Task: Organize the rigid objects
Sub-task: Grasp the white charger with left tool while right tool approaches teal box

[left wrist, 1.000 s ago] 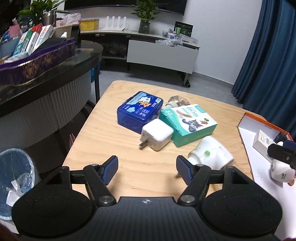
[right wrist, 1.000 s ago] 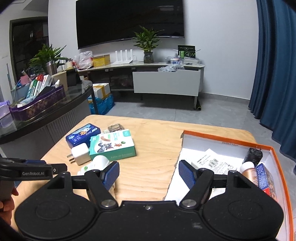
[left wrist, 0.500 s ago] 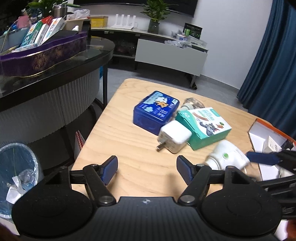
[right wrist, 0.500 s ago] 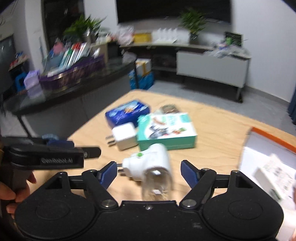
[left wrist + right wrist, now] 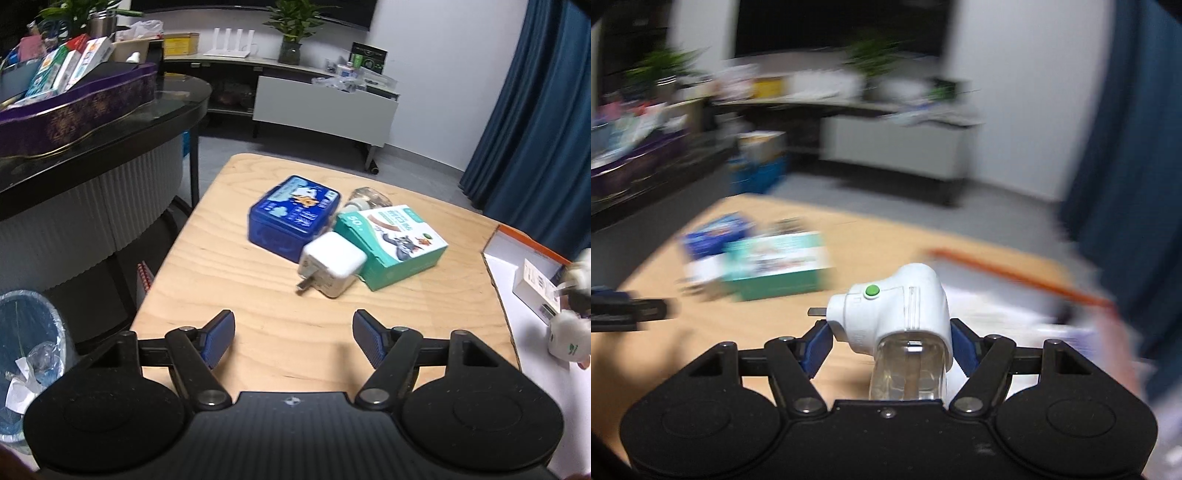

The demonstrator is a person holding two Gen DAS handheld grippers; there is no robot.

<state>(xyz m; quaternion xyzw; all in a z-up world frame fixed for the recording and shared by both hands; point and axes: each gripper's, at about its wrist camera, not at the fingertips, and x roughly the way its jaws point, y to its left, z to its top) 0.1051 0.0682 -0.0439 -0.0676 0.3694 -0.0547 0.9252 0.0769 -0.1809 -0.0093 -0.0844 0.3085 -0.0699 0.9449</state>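
Note:
My right gripper has its jaws closing, and both blue pads press on a white plug-in device with a green button and a clear bottle. The device hangs above the wooden table while the picture blurs with motion. My left gripper stands open over the table's near edge with nothing between its fingers. Ahead of it lie a blue tin, a white charger, a green carton and a small clear bottle. An orange-rimmed box sits at the right.
A white item with a green logo and a small carton lie inside the orange-rimmed box. A dark counter with a purple tray stands to the left, a blue bin below it. Blue curtains hang at the right.
The right gripper swung left to the white plug-in device, closed on it and lifted it off the table toward the box. The device is gone from the left wrist view.

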